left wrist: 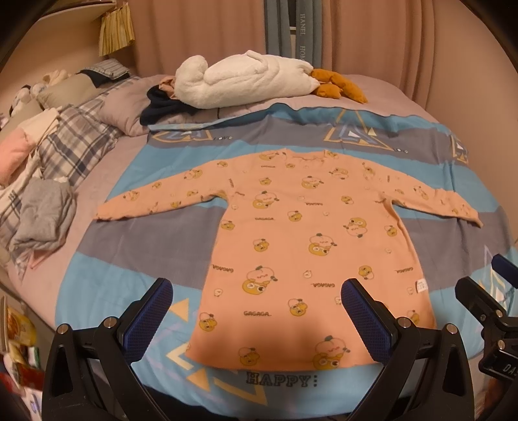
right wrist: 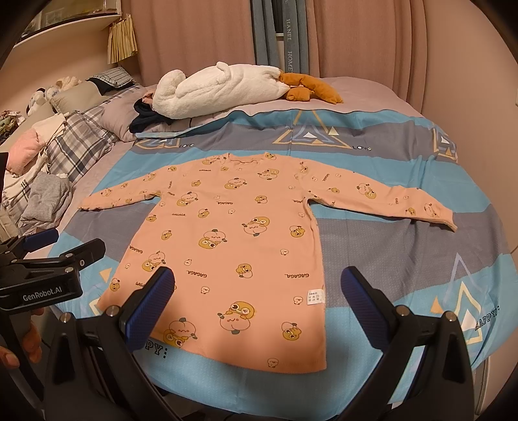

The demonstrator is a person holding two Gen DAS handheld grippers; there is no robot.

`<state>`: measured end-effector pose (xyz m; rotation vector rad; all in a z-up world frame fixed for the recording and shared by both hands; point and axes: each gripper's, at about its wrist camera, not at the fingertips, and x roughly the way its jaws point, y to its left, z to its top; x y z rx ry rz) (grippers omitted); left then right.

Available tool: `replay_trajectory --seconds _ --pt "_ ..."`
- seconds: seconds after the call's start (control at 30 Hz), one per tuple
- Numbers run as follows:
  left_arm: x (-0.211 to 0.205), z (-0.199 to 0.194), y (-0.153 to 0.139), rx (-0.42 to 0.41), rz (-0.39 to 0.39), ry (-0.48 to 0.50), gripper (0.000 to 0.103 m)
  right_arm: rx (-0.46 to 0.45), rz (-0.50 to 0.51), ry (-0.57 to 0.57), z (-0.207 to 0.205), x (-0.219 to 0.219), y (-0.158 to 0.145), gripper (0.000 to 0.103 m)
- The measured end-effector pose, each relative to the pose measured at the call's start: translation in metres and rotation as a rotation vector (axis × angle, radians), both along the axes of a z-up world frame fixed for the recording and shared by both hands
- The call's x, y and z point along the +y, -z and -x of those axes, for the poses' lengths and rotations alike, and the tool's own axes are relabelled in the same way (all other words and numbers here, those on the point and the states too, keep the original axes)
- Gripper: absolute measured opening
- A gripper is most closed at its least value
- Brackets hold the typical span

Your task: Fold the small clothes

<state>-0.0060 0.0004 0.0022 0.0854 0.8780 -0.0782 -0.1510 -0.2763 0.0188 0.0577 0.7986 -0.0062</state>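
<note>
Item one, the shirt (left wrist: 301, 246): a small peach long-sleeved top printed with yellow cartoon figures and the word GAGAGA, which I see laid flat and unfolded on the bed, collar toward the far side, hem toward me, both sleeves spread straight out to either side; a small white tag (right wrist: 315, 296) sits near the hem on its right edge. Item two, the bedspread (left wrist: 129, 246): blue and grey bands with triangle motifs and the word HAPPY printed just below the hem; the shirt lies wholly on it. Item three, my left gripper (left wrist: 257, 319): jaws spread wide, nothing between them, held above the near edge of the bed over the hem, not touching the cloth as far as I can tell. Item four, my right gripper (right wrist: 257, 311): likewise spread wide and empty, hanging above the shirt's lower right part. Each gripper shows at the edge of the other's view, so they sit side by side. Item five, a white plush toy (left wrist: 246, 81) with orange feet, lying at the far side of the bed, well apart from the shirt, beside a dark garment (left wrist: 162, 108). Item six, a plaid quilt (left wrist: 74, 145) and a grey folded cloth (left wrist: 45, 217) heaped along the left side. Item seven, pink curtains (left wrist: 200, 29) behind the bed.
</note>
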Motion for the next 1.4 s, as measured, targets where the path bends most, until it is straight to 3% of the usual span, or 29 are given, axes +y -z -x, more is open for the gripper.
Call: replay_trajectory --seconds 1.4 --pt "0.0036 0.0017 0.0059 0.008 -0.005 0.001 0.103 0.011 0.002 0.005 -0.0005 0.0068 0.0011 0.103"
